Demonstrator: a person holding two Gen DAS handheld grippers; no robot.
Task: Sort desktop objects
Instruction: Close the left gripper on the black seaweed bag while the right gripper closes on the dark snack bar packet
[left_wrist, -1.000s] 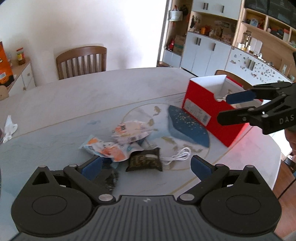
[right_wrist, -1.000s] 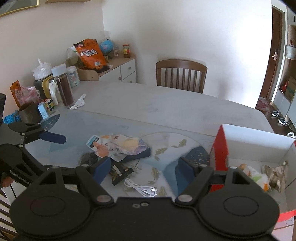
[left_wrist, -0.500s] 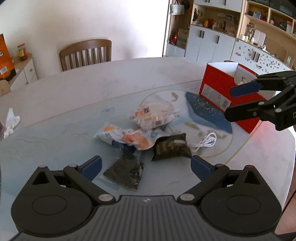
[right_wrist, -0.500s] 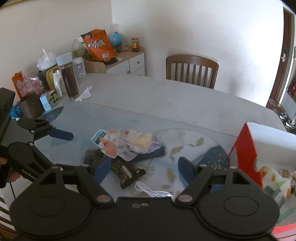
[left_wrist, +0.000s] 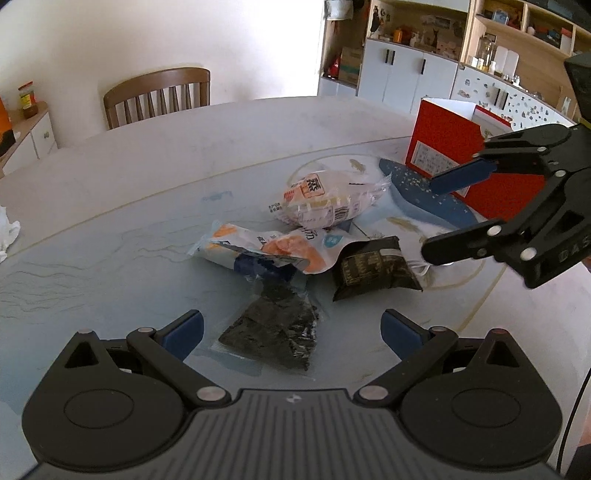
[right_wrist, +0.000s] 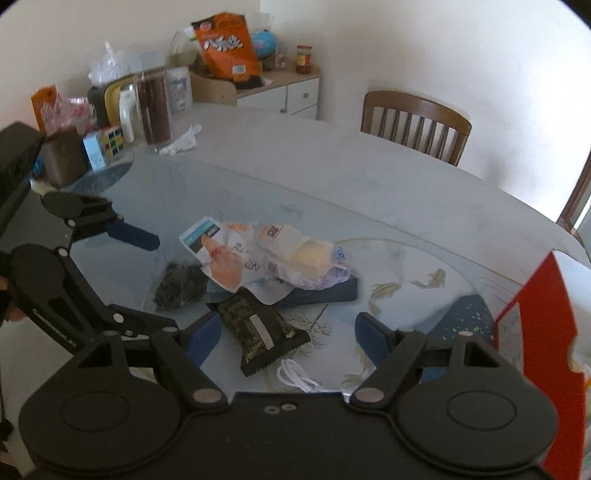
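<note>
Table, both tools open wide, holding nothing

We lose the red box past the right edge, its contents unseen. The orange packet hides most of a dark blue item.

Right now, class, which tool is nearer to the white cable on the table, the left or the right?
Right. The right tool hangs open just over the white cable; the left tool is open farther off, above the clear packet of dark flakes.
</note>
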